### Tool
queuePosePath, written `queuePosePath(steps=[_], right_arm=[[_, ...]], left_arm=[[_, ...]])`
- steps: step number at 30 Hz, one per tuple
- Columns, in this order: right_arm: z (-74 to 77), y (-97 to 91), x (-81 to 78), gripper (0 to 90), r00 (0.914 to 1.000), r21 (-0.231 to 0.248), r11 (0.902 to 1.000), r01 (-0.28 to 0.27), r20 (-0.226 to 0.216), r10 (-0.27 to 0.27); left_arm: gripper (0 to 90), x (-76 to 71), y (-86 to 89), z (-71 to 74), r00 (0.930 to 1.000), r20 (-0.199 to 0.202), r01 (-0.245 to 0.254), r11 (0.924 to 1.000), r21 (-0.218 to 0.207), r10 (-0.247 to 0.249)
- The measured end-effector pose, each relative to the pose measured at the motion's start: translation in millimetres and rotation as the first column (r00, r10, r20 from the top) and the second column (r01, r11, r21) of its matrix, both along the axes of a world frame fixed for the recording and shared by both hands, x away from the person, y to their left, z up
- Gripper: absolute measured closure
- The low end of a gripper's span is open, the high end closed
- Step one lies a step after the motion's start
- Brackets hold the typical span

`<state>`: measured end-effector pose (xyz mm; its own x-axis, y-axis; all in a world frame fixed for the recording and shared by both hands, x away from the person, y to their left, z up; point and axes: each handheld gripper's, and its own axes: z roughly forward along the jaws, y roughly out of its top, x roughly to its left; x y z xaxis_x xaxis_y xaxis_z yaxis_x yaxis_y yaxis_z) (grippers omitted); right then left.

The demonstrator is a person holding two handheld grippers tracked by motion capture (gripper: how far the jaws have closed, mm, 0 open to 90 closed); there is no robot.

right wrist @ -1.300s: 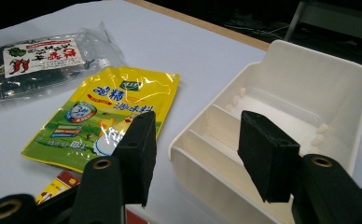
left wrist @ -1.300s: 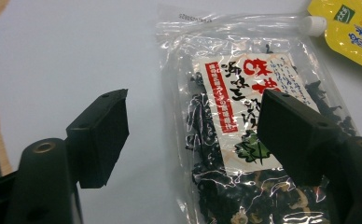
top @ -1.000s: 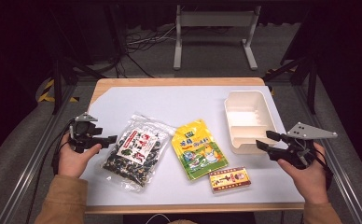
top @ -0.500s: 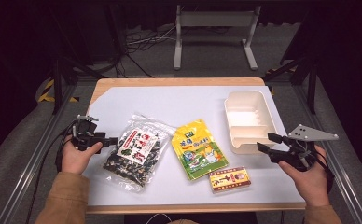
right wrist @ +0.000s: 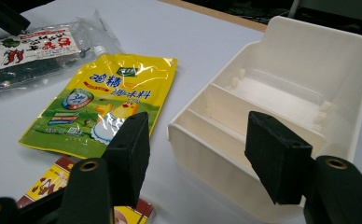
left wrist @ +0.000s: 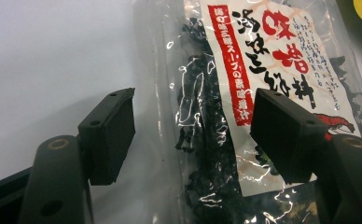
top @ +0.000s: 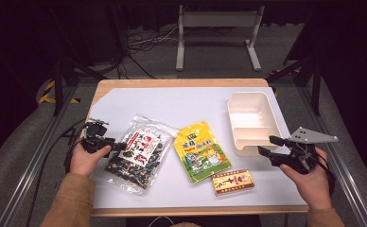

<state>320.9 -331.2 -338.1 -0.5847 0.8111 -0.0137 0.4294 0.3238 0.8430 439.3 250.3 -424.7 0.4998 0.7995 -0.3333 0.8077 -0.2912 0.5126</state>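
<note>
A clear bag of dark seaweed [top: 136, 153] with a red and white label lies at the table's left. My left gripper [top: 118, 146] points at its left edge, low over the table. In the left gripper view its jaws stand open astride that bag edge [left wrist: 202, 116], one pad [left wrist: 114, 135] over bare table, the other over the label, neither pressing. My right gripper [top: 266, 145] hovers at the near wall of the white divided bin [top: 252, 124]. Its jaws have just been opening and hold nothing [right wrist: 198, 144]; the bin [right wrist: 281, 107] lies just beyond them.
A yellow-green packet [top: 201, 150] lies flat mid-table, with a small red and yellow box [top: 232, 181] in front of it near the table's front edge. The bin's compartments are empty. Bare white table surface [top: 172, 104] stretches behind the packets.
My left gripper has come down and moved a little toward the seaweed bag. The right hand has kept its place while its jaws spread wider.
</note>
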Motion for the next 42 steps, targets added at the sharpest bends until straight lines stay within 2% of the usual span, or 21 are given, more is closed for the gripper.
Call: queuePosePath(steps=[5,9,11,15,16,18,28,32,36,38,42], right_arm=[[-1.6,0.6,0.3,40.0,1.0000,-0.003,1.0000,0.003,-0.003,-0.003],[-2.6,0.8,0.6,39.7,1.0000,-0.005,1.0000,0.001,-0.007,-0.001],[-3.4,1.6,1.0,39.5,1.0000,-0.005,1.0000,0.001,-0.007,-0.001],[-3.9,2.8,1.3,39.2,1.0000,-0.008,1.0000,-0.001,-0.008,0.001],[-4.0,3.5,1.3,39.1,0.9999,-0.009,0.9999,-0.005,-0.010,0.005],[-4.1,3.8,1.3,38.9,0.9999,-0.009,0.9999,-0.007,-0.011,0.007],[-4.8,4.8,1.3,39.4,0.9998,-0.012,0.9998,-0.012,-0.014,0.012],[-4.5,5.0,0.4,49.1,0.9994,-0.022,0.9994,-0.028,-0.021,0.028],[-5.1,5.9,0.5,57.0,0.9993,-0.063,0.9974,-0.035,-0.014,0.034],[-5.3,6.4,0.6,57.2,0.9992,-0.070,0.9967,-0.040,-0.011,0.039],[-4.2,7.2,-0.1,56.8,0.9988,-0.072,0.9962,-0.048,-0.004,0.048]], left_arm=[[31.0,5.5,-1.6,-5.5,0.9985,-0.052,0.017,0.9993,-0.032,-0.018],[35.7,6.9,-1.5,-9.8,0.9953,-0.097,0.000,0.9963,-0.086,-0.008],[36.8,6.5,-2.2,-9.8,0.9952,-0.097,0.002,0.9962,-0.087,-0.011],[43.3,6.1,-4.0,-9.5,0.9925,-0.121,0.004,0.9951,-0.099,-0.016],[48.2,6.2,-4.5,-9.4,0.9919,-0.126,0.004,0.9947,-0.103,-0.017],[52.4,5.8,-6.3,-8.9,0.9905,-0.136,0.002,0.9943,-0.107,-0.016],[66.7,1.4,-9.7,-4.1,0.9938,-0.109,-0.031,0.9968,-0.073,0.023],[69.5,-0.1,-9.7,-3.1,0.9960,-0.088,-0.021,0.9977,-0.065,0.015],[73.0,-2.0,-9.4,-2.2,0.9965,-0.077,-0.037,0.9969,-0.069,0.032],[78.0,-3.3,-8.8,-0.7,0.9971,-0.065,-0.044,0.9970,-0.064,0.040],[82.3,-5.5,-7.3,1.6,0.9972,-0.051,-0.057,0.9959,-0.070,0.054]])
